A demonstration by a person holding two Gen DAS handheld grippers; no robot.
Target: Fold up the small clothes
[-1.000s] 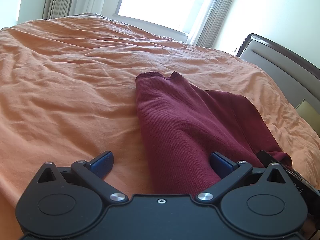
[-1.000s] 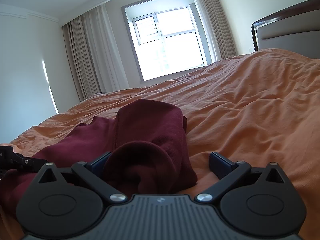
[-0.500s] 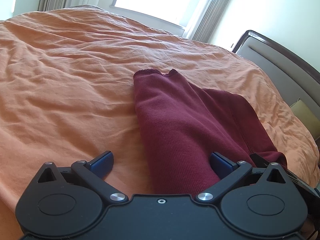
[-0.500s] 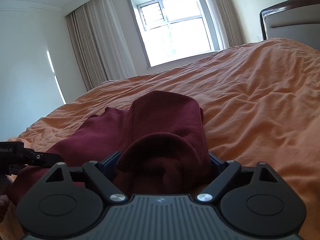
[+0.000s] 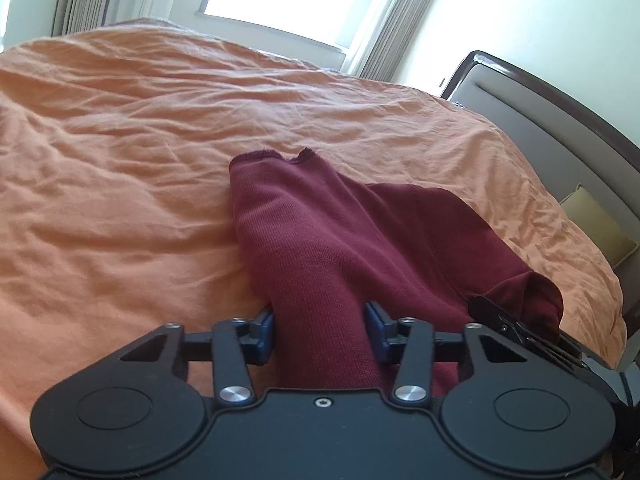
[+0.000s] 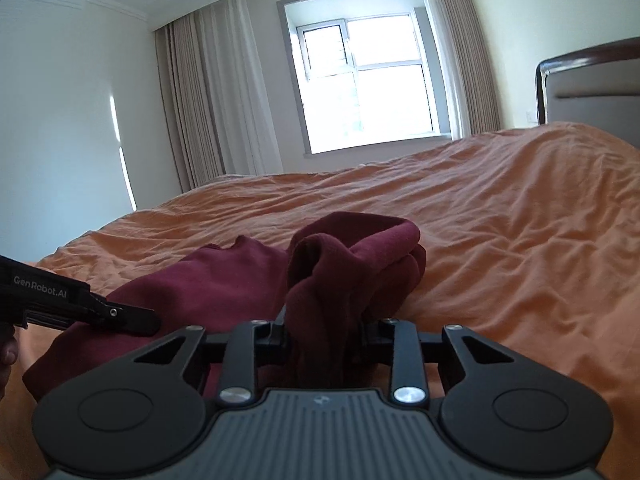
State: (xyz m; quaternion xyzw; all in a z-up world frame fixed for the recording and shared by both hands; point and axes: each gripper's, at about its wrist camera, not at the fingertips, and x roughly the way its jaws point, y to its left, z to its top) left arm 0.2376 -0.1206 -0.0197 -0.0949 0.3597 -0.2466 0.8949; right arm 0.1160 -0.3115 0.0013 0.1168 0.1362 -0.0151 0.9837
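A dark red knit garment (image 5: pixel 340 240) lies on the orange bedspread (image 5: pixel 120 160). My left gripper (image 5: pixel 320 330) is shut on its near edge, with the cloth bunched between the blue pads (image 5: pixel 264 330). My right gripper (image 6: pixel 326 330) is shut on the garment's other near part (image 6: pixel 352 264) and lifts it into a rumpled hump. The right gripper's tip shows at the right of the left wrist view (image 5: pixel 516 326). The left gripper's body shows at the left of the right wrist view (image 6: pixel 80 308).
A dark-framed padded headboard (image 5: pixel 560 120) stands to the right, with a yellow-green pillow (image 5: pixel 600 228) below it. A window (image 6: pixel 368 80) with curtains (image 6: pixel 200 100) is on the far wall. The bedspread spreads wide to the left and far side.
Both grippers have closed from wide open onto the garment. The right one has raised its part of the cloth into a hump.
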